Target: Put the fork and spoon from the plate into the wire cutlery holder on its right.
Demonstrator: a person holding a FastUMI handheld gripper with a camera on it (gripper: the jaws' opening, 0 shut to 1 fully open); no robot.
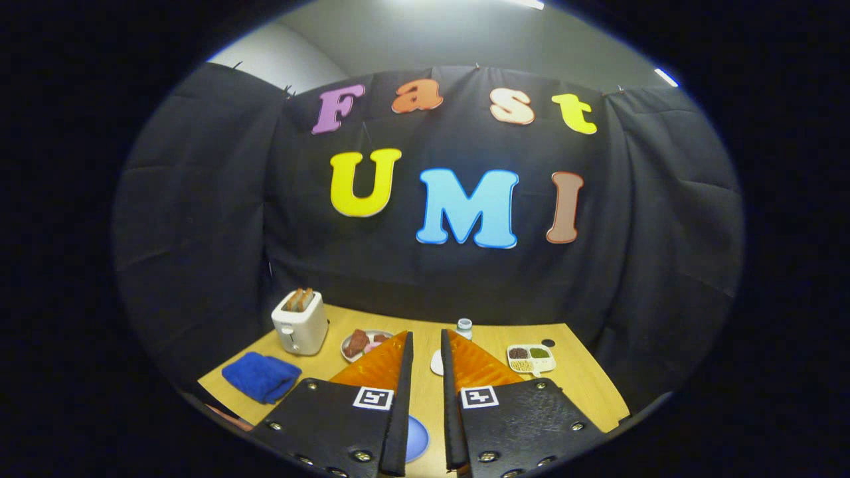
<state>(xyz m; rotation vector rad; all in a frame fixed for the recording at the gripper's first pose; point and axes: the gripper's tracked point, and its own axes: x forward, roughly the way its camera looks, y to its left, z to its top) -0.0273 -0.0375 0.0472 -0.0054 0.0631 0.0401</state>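
A: Right at the near edge we have the gripper (425, 345), high above the wooden table (584, 385), fingers a narrow gap apart with bare tabletop between them. Nothing held.

B: Agreed, the jaws are parted a little and empty. Down between the finger bases there's a slice of a blue plate (417, 438), mostly covered by the left finger. I can't make out a fork or spoon on it from here, and I can't pick out the wire holder.

A: Moving outward, a folded blue towel (260, 376) lies off to the left of the fingers, near the table's front corner.

B: Just past the fingertips, a small white dish (436, 362) peeks out between them. To its left, a white plate with brown food (358, 343), partly behind the left finger.

A: On the right, a white divided tray (531, 358) holding dark and green fillings.

B: Further back, a white toaster (300, 323) with two slices of toast standing up in it, and a small bottle with a white cap (464, 326) beyond the right fingertip, close to the cloth wall.
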